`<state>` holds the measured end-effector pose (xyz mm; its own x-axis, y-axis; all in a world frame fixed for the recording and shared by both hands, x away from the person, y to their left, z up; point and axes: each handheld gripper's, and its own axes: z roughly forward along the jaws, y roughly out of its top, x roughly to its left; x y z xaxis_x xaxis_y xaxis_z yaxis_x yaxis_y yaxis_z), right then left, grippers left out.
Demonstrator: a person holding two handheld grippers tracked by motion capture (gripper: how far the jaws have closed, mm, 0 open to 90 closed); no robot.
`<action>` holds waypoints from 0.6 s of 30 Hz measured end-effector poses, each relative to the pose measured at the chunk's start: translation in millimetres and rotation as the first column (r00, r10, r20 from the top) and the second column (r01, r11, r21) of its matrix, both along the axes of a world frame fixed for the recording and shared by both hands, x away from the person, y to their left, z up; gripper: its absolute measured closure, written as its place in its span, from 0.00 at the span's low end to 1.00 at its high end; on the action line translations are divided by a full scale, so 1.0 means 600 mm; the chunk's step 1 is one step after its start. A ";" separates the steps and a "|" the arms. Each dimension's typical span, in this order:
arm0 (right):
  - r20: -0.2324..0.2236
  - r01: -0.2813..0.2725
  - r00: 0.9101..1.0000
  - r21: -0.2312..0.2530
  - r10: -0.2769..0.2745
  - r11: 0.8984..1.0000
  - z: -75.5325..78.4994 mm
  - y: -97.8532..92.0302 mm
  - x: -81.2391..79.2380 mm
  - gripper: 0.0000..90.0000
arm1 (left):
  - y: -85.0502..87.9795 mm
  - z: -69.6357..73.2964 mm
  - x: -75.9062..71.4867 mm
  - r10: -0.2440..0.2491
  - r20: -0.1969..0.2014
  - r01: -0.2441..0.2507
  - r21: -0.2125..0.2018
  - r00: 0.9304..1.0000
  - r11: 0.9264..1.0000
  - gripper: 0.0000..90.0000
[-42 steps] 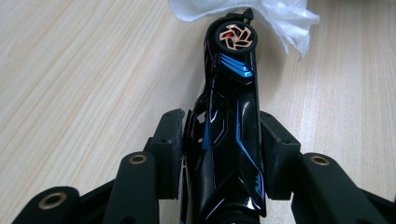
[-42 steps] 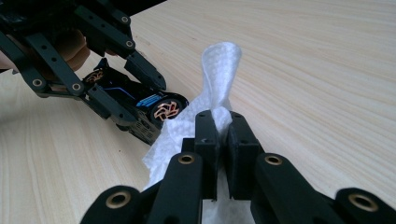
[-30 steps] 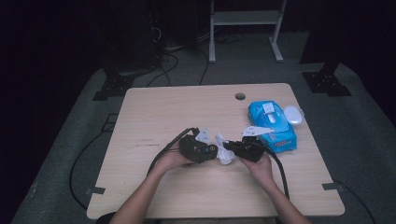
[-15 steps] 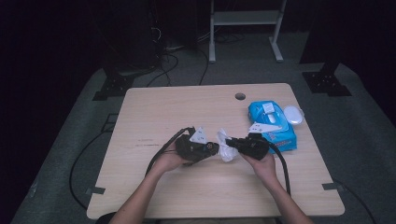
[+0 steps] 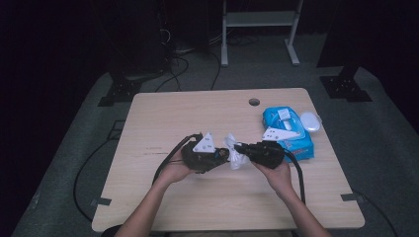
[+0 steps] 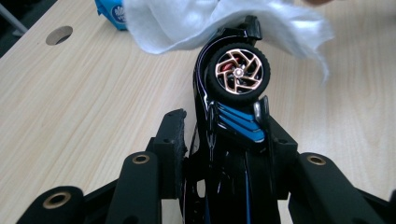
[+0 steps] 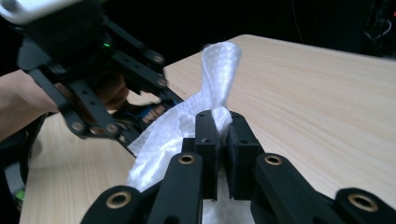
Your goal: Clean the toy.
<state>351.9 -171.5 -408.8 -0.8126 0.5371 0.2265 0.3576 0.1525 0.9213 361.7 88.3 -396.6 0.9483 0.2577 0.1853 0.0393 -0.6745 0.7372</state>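
Here, line by line, is what you have in hand.

Left hand-held gripper point(image 5: 220, 157): your jaws are clamped on a toy car point(image 6: 233, 116), pressing its black body from both sides. They have just been closing, with the car between them.

Toy car: glossy black with blue slats on its flank; in the left gripper view one wheel point(image 6: 237, 73) with a copper-coloured spoked rim faces the camera, just beyond the jaw tips. The car sits above the desk point(image 5: 197, 113), held between your two hands near the middle of its front half.

Right hand-held gripper point(image 7: 223, 127): your jaws are pinched tight on a white wipe point(image 7: 205, 98), almost fully together. A twisted end of the wipe stands up past the jaw tips, and the rest hangs down to the side towards the car.

Wipe: in the high view it bunches between the two gripper tips point(image 5: 236, 154); in the left gripper view it drapes over the far end of the car, just past the wheel point(image 6: 187, 21).

Wipes pack point(image 5: 286, 129): blue, lying on the desk's right side, beyond your right hand; its white lid point(image 5: 310, 121) is flipped open to the right.

Desk: light wood, with a round hole point(image 5: 254, 102) near the far edge.
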 end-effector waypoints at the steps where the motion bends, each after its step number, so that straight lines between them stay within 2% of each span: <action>1: -0.008 0.004 1.000 -0.001 -0.004 1.000 -0.004 -0.003 0.003 0.93 | 0.001 0.000 0.000 0.002 0.002 -0.002 -0.008 1.000 1.000 0.65; 3: -0.021 0.013 1.000 -0.007 -0.014 1.000 -0.010 -0.004 0.005 0.93 | 0.002 -0.001 0.002 0.000 -0.018 0.000 -0.016 1.000 1.000 0.65; 5: -0.027 0.011 1.000 0.000 -0.011 1.000 -0.010 -0.003 0.005 0.93 | 0.002 -0.004 0.003 -0.003 -0.016 0.003 -0.007 1.000 1.000 0.65; 7: -0.007 0.003 1.000 0.001 -0.003 1.000 -0.002 0.001 0.001 0.93 | 0.001 -0.007 0.004 -0.003 -0.024 0.003 -0.008 1.000 1.000 0.65; 11: 0.021 -0.001 1.000 0.008 0.000 1.000 0.008 0.004 -0.003 0.93 | 0.006 0.000 0.004 -0.003 -0.026 0.002 -0.038 1.000 0.999 0.65; 16: -0.017 0.015 1.000 0.010 -0.015 1.000 -0.008 -0.006 0.005 0.93 | 0.018 0.009 0.006 -0.002 -0.042 -0.002 -0.114 0.999 0.994 0.65; 18: -0.027 0.017 0.999 0.000 -0.017 1.000 -0.015 -0.005 0.007 0.93 | 0.019 0.010 0.007 -0.003 -0.043 -0.002 -0.107 0.999 0.994 0.65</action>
